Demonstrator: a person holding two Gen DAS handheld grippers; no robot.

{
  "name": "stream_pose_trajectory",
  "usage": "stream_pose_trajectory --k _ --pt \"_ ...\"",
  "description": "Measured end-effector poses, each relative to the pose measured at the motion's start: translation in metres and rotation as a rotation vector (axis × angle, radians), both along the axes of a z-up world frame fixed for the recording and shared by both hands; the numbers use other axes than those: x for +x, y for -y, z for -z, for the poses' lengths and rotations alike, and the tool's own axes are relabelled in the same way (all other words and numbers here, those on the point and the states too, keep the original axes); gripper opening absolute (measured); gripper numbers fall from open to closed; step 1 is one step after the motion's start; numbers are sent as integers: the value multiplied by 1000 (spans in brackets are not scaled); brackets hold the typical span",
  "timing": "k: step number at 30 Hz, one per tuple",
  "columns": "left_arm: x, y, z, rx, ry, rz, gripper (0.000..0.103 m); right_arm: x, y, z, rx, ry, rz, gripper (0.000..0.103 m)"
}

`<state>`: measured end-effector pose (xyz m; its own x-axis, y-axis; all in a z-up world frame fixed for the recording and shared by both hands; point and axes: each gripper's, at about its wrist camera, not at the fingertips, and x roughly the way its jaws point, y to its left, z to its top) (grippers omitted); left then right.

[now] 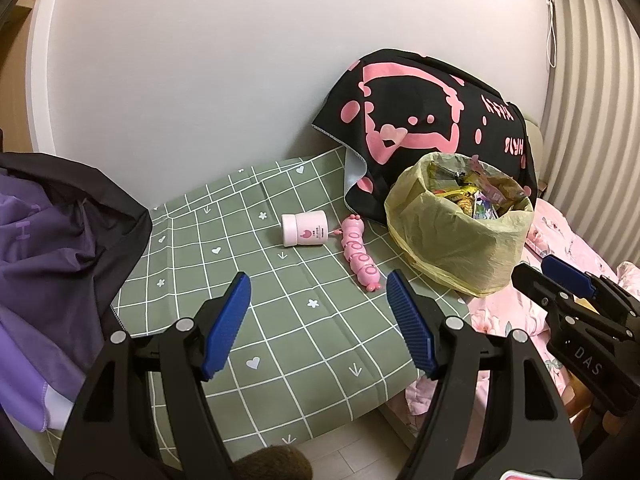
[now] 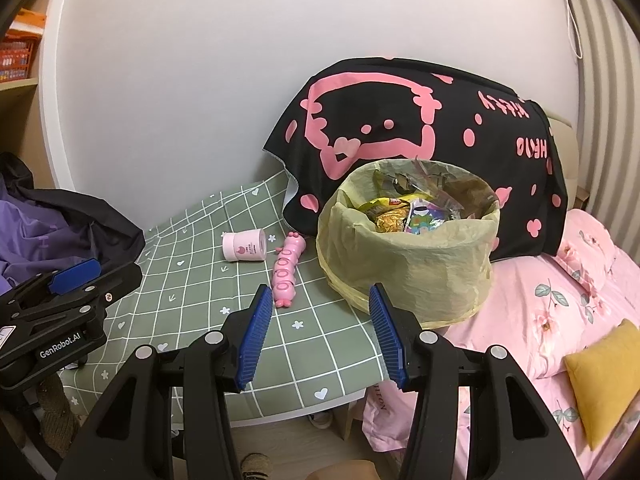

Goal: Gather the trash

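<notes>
Nothing is held yet, so the step in hand looks like the start of a pick: a piece of trash is being lined up.

On the left, the left gripper (image 1: pixel 319 322) is seen with its blue ribbed pads spread wide and nothing between them. It hangs above the green checked cloth (image 1: pixel 280 320) with white hearts and stars.

Further along, a small pale pink plastic jar (image 1: pixel 304 229) is seen lying on its side on that cloth. Its long axis runs left to right, with the white end to the left and the wide round end to the right. Just beside it a pink plastic caterpillar toy (image 1: pixel 357 252) is laid flat. Its long axis runs from far to near, and it leans a little to the right at the near end.

Next, the round bin lined with a thin yellow-green plastic bag (image 1: pixel 456 240) is found, full of shiny wrappers.

On the right, the right gripper (image 2: pixel 318 336) is also held wide and empty, close in front of the bin.

For the next move, the jar is likely to be reached for, gripped across its round body, and dropped into the bin.
</notes>
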<state>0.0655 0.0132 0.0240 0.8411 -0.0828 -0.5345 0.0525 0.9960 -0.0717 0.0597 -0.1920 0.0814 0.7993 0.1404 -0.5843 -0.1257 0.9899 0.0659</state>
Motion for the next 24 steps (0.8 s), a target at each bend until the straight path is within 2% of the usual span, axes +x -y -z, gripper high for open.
stream_pose_trajectory --k 24 --pt "-2 5 -1 14 27 28 67 -2 3 0 -1 2 18 47"
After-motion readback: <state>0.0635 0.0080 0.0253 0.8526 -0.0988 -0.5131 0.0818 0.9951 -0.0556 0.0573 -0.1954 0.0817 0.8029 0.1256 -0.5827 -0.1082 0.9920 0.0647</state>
